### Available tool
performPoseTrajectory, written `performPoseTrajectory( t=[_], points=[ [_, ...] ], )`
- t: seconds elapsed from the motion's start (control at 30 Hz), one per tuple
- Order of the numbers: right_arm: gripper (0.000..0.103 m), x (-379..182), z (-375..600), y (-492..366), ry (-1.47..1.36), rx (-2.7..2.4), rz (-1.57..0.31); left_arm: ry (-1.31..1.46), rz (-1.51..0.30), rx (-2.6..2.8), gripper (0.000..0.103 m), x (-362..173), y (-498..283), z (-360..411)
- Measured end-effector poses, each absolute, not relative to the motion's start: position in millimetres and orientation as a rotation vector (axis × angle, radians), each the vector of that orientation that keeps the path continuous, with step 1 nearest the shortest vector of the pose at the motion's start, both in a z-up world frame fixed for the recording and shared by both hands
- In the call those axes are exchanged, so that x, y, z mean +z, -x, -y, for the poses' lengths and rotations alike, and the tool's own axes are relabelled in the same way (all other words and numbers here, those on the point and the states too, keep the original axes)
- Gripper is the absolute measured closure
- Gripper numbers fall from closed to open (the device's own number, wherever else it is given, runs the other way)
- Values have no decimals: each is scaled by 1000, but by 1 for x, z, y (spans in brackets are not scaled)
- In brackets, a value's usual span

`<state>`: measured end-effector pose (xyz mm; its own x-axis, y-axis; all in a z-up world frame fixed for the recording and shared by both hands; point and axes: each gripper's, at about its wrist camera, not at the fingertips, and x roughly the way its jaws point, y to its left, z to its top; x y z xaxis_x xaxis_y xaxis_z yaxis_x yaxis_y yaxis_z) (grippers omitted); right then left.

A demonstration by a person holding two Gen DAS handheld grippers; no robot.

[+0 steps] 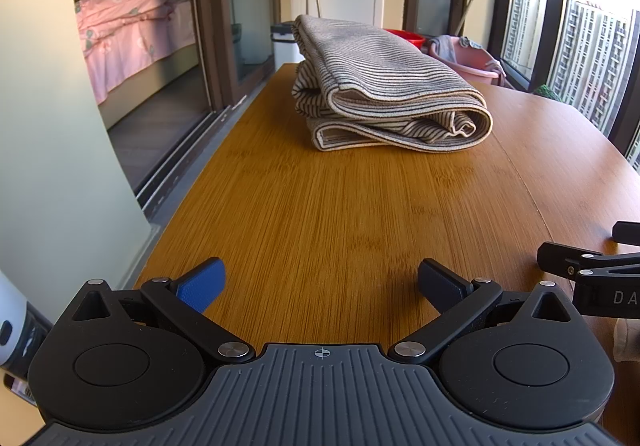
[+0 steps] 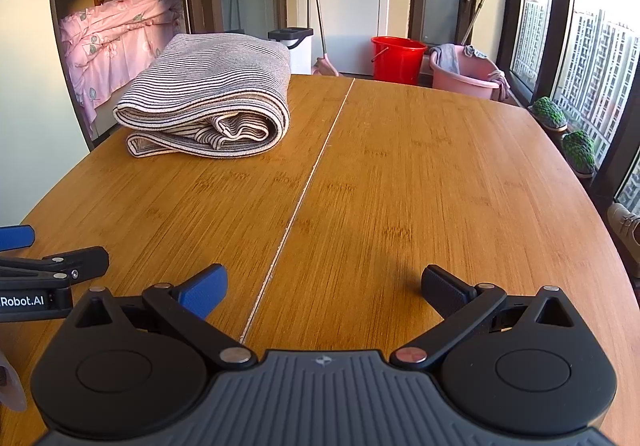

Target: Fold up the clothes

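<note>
A striped beige-and-dark garment [image 1: 384, 86] lies folded in a thick bundle on the far part of the wooden table [image 1: 320, 214]. It also shows in the right wrist view [image 2: 212, 94], at the far left of the table [image 2: 420, 174]. My left gripper [image 1: 320, 282] is open and empty, low over the near table edge, well short of the garment. My right gripper [image 2: 322, 286] is open and empty, beside the left one, to the right of the table's seam. Each gripper shows at the edge of the other's view.
A sliding glass door and a bed with a pink cover [image 1: 128, 22] lie to the left. A red bucket [image 2: 396, 58] and a pink basin [image 2: 466, 76] stand beyond the far table edge. Potted plants [image 2: 576, 150] and windows are on the right.
</note>
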<state>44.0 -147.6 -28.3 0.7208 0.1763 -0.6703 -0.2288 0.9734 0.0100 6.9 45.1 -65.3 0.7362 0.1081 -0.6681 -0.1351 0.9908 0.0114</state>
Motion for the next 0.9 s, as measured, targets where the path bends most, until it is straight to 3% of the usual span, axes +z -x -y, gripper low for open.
performPoseTrajectory(
  t=[0.9],
  points=[
    [0, -28, 139, -43, 175, 494, -698, 57, -690, 88, 0, -53, -7, -63]
  ],
)
